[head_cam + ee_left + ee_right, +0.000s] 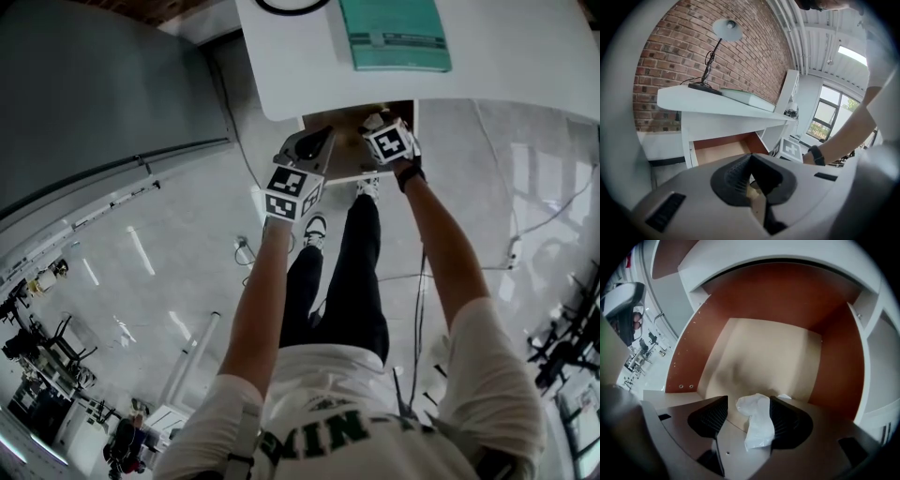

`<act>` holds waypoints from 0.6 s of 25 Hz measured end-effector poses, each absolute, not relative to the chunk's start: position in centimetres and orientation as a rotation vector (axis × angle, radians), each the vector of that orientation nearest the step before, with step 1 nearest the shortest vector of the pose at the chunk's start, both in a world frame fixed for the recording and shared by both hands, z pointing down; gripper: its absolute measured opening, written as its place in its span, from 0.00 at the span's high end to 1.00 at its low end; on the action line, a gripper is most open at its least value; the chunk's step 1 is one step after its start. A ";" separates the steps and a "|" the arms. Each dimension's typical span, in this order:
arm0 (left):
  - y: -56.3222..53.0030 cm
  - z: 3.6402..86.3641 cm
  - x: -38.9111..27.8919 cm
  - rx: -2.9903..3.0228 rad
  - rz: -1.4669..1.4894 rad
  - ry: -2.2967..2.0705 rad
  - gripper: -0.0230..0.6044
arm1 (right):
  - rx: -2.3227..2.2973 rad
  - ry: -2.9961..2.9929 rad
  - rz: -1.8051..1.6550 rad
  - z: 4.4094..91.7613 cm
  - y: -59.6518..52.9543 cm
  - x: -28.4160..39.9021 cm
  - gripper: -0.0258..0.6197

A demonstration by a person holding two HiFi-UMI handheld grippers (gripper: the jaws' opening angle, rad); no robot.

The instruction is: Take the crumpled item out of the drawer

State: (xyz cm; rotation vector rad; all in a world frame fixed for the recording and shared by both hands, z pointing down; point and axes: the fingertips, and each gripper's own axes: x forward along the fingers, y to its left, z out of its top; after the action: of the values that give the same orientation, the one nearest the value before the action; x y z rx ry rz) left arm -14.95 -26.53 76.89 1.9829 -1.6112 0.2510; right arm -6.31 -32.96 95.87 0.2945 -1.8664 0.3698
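Note:
The drawer stands pulled out, with a pale wood floor and reddish-brown walls. My right gripper reaches into it, jaws spread wide. A crumpled white item, like thin plastic or paper, lies between the jaws and leans against the right pad; the left pad does not touch it. In the head view the right gripper is over the open drawer under the white desk. My left gripper hangs just left of the drawer, jaws closed together with nothing in them, and looks at the drawer from the front.
The white desk stands against a brick wall and carries a lamp and a green book. The person's legs and shoes stand on the grey floor right below the drawer front. A white shelf unit stands beside the desk.

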 end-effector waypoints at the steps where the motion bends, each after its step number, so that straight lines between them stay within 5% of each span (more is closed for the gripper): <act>1: -26.5 77.0 -15.0 1.980 0.250 -1.612 0.97 | 0.301 -1.860 0.373 96.2 -33.1 -6.3 0.56; 7: -26.6 77.5 -15.2 1.964 0.234 -1.624 0.97 | 0.317 -1.784 0.311 97.7 -34.3 -5.5 0.56; 13: -26.7 77.5 -16.0 1.949 0.230 -1.643 0.97 | 0.280 -1.799 0.297 97.5 -34.0 -5.7 0.90; 15: -26.8 77.4 -15.8 1.949 0.228 -1.643 0.97 | 0.279 -1.795 0.294 97.2 -34.0 -5.2 0.93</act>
State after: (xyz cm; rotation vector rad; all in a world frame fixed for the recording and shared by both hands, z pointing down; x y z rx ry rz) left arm -15.82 -26.82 77.36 1.9487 -1.6429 0.2278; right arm -5.17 -34.01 97.23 0.2788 -1.7952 0.2941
